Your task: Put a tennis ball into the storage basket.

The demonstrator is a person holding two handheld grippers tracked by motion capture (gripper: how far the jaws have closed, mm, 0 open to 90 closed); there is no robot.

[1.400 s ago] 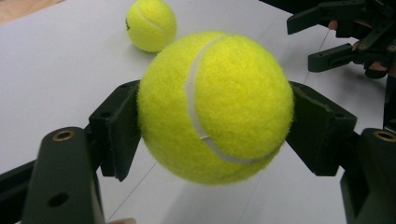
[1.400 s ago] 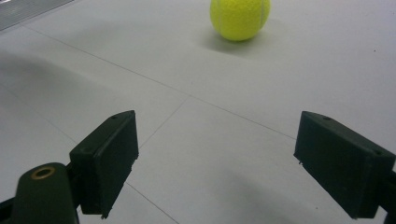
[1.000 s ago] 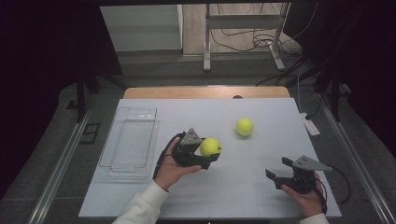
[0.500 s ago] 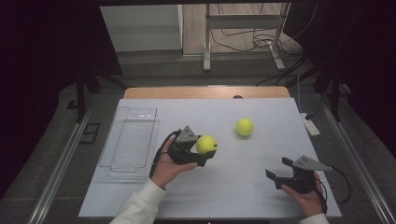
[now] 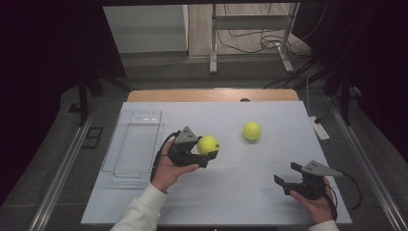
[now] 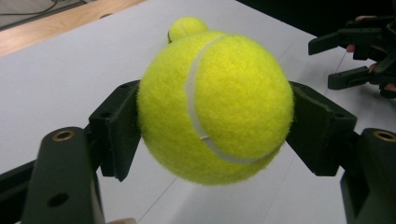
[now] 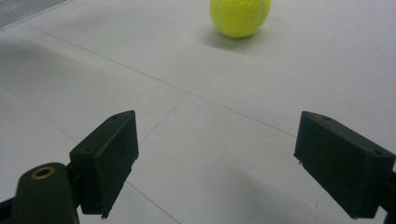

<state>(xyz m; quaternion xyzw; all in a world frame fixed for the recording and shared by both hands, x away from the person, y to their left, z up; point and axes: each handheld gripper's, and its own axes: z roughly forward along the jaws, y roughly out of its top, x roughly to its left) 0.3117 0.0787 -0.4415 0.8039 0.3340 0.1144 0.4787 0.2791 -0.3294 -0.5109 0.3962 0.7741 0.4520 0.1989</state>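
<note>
On table: clear tray (image 5: 115, 144) holds nothing | left gripper (image 5: 208, 153) clamps tennis ball (image 5: 208, 144)

Open table (image 5: 240, 192) between both grippers — one loose ball (image 5: 251, 130) beyond.

A lab-style recording station set up around one work table

The white tabletop (image 5: 250, 192) stands alone on a grey floor, with metal rails (image 5: 57, 178) running along both sides, dark curtains (image 5: 43, 72) closing off the left and right, and loose cables (image 5: 250, 38) trailing around a metal stand (image 5: 214, 43) behind it. The tabletop is nearly bare, holding a clear plastic tray (image 5: 132, 144) and two tennis balls (image 5: 251, 130).
</note>
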